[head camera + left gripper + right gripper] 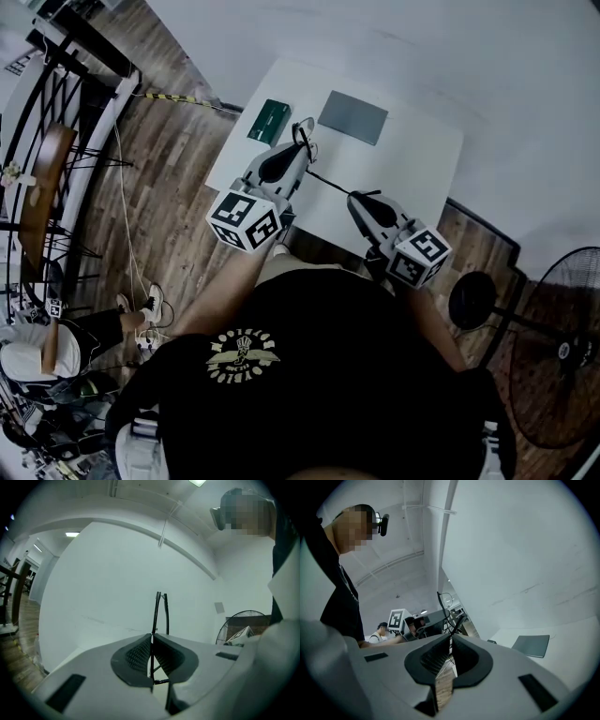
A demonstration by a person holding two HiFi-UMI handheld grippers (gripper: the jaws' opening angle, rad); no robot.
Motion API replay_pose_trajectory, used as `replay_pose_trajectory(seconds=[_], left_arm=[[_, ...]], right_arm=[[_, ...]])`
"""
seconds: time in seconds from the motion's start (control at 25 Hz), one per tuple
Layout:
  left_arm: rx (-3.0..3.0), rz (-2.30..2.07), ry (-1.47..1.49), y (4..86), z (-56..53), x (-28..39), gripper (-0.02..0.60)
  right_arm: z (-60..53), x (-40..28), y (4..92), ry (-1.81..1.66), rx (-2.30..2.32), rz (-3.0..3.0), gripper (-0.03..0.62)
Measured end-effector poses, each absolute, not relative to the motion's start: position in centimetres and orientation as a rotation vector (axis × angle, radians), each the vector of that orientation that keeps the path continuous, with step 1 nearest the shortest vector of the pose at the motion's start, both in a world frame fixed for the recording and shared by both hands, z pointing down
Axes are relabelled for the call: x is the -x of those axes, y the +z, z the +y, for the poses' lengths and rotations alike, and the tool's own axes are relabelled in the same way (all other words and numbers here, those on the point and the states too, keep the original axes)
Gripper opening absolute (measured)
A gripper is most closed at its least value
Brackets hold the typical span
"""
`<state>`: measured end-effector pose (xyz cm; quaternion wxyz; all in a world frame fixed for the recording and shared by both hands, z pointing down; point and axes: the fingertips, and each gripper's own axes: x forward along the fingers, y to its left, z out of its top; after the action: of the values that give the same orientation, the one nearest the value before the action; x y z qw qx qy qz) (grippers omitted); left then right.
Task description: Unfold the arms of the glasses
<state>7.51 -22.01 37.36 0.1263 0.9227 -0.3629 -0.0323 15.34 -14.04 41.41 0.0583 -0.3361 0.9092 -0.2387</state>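
I hold the glasses [306, 136] in the air above the table's [422, 155] near edge. My left claw [300, 155] is clamped on their frame end, and my right claw [356, 197] pinches the tip of one arm [330, 183]. That arm spans straight between the claws, its long axis roughly along the near edge, with the frame toward the left claw.

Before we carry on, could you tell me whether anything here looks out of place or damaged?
Nothing stands out. The glasses are held above the white table, the left gripper and the right gripper each shut on them; the green box and grey pad lie flat, nothing spilled.
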Motion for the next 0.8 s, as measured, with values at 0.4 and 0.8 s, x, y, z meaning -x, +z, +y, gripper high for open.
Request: replay_pose_trajectory(seconds=[0.4, 0.8], left_arm=[[-2.659, -1.023, -0.145, 36.7, -22.5, -7.8, 0.018], [-2.686, -1.120, -0.098, 36.2, -22.4, -6.4, 0.018]], right_arm=[[-13.4, -15.6, 42.2, -0.730, 1.042, 2.763, 0.012], [-12.8, -16.9, 42.6, -0.707, 1.137, 2.749, 0.036]])
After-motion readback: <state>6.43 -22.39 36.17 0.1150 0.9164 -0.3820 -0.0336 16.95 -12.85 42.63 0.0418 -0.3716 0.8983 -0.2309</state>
